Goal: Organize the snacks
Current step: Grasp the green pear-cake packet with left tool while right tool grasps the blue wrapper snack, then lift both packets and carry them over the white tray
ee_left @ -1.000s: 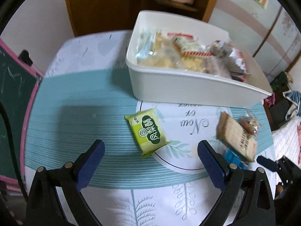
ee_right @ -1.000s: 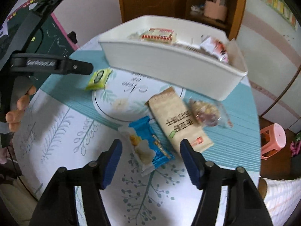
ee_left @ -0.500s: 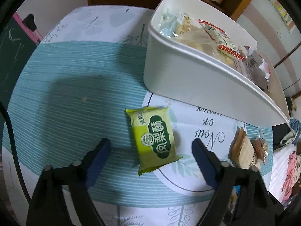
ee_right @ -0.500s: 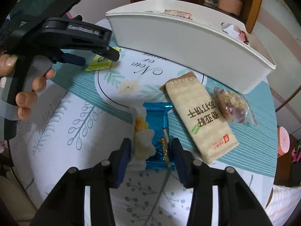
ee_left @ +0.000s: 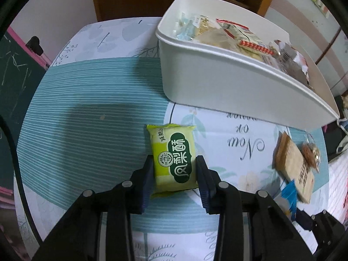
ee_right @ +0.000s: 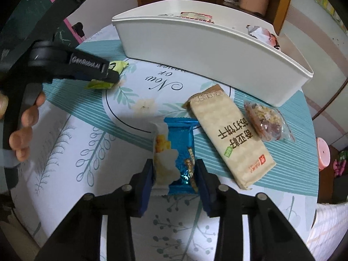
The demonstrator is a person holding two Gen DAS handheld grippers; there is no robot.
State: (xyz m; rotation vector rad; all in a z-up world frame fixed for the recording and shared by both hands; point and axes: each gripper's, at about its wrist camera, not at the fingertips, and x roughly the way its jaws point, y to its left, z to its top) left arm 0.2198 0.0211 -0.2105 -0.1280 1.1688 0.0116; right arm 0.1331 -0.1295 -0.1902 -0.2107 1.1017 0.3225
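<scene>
A green snack packet lies on the table, and my left gripper is shut on its near half. It also shows in the right wrist view, held by the left gripper. My right gripper is shut on a blue snack packet that lies flat on the table. A white bin with several snacks inside stands at the back; it also shows in the right wrist view.
A beige cracker pack and a clear bag of nut snack lie right of the blue packet. A pink stool stands beyond the table's right edge. A chalkboard stands at the left.
Both grippers moved forward and down over their packets and closed on them: the left on the green one, the right on the blue one.
</scene>
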